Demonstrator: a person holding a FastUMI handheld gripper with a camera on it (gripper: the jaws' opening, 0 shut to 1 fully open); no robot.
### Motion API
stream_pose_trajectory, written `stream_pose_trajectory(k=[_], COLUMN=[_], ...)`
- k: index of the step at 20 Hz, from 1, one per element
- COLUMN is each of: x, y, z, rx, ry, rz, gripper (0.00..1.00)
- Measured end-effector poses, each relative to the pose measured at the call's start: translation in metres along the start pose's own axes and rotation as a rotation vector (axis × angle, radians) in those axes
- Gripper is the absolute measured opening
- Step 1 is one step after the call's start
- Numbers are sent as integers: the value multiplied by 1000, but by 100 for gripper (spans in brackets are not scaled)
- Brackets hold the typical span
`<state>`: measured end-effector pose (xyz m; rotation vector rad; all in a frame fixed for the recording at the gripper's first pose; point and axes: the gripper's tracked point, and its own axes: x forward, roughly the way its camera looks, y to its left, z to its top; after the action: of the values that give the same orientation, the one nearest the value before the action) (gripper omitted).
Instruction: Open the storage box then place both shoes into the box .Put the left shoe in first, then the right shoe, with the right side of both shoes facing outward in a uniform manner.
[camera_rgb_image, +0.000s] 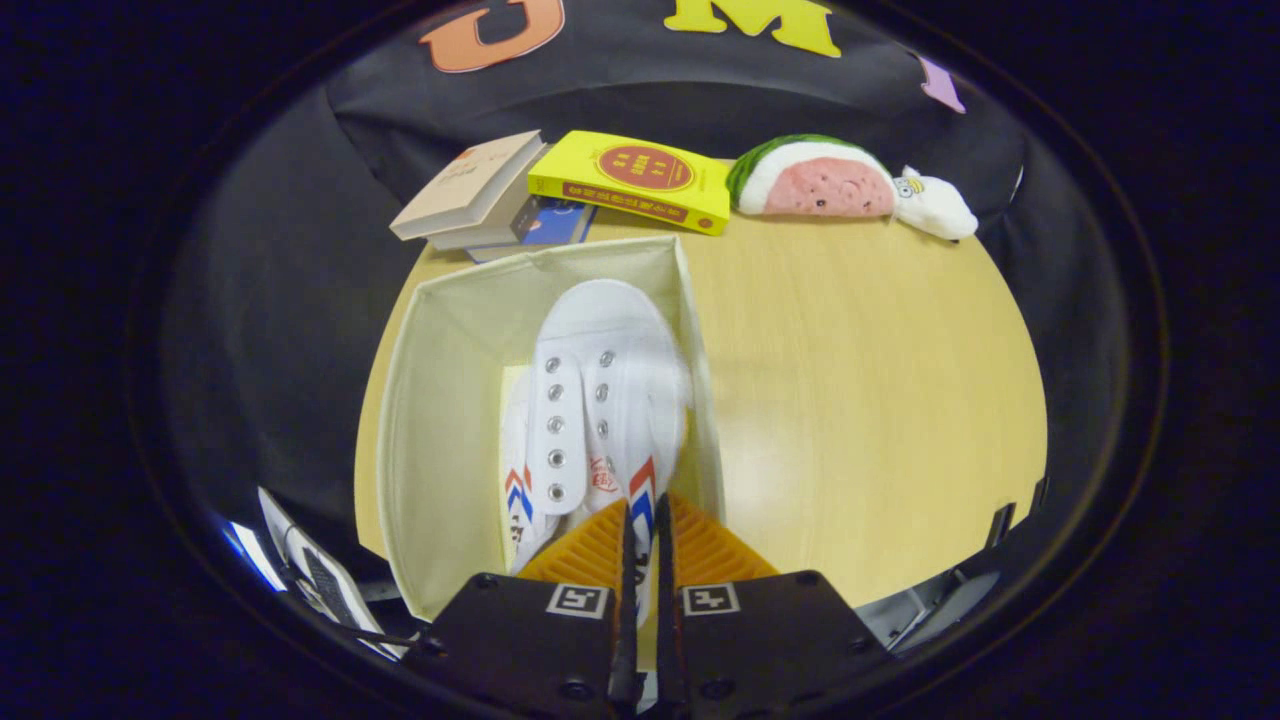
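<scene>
White canvas lace-up shoe with red and blue chevron stripes (600, 390) sits inside the cream fabric open-top storage box (440, 400), toe pointing away from the tool, against the box's right wall. A second white canvas shoe with the same stripes (517, 470) lies just left of it in the box, mostly covered by the first one. Tool (640, 530) fingers nearly pressed together, pinching the heel edge of the upper shoe in the narrow gap between them. Box stands on the light wooden round table (860, 400). Beyond the box: a beige paperback book (470, 185) stacked on a dark blue book (550, 222), a yellow book with a red circle on the cover (635, 178), then a watermelon-slice plush toy (812, 180) touching a small white plush toy (935, 205).
</scene>
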<state>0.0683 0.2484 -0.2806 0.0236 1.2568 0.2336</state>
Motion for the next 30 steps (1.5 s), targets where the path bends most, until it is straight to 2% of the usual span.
stream_pose_trajectory(k=[2,5,6,10,15,21,24,30], x=[-2,-16,-24,-59,-122,-197,-225,-253], y=[2,3,2,-10,-40,-99,-120,-129], z=[5,16,20,30,35,41,37,18], rx=[-17,-56,-69,-82,-34,11,11,77], ry=[-22,-86,-120,-277,-489,-763,-845,-930], rz=[7,2,-1,-31,-72,-215,-271,-255], gripper=[35,43,51,66,66,67,100,100])
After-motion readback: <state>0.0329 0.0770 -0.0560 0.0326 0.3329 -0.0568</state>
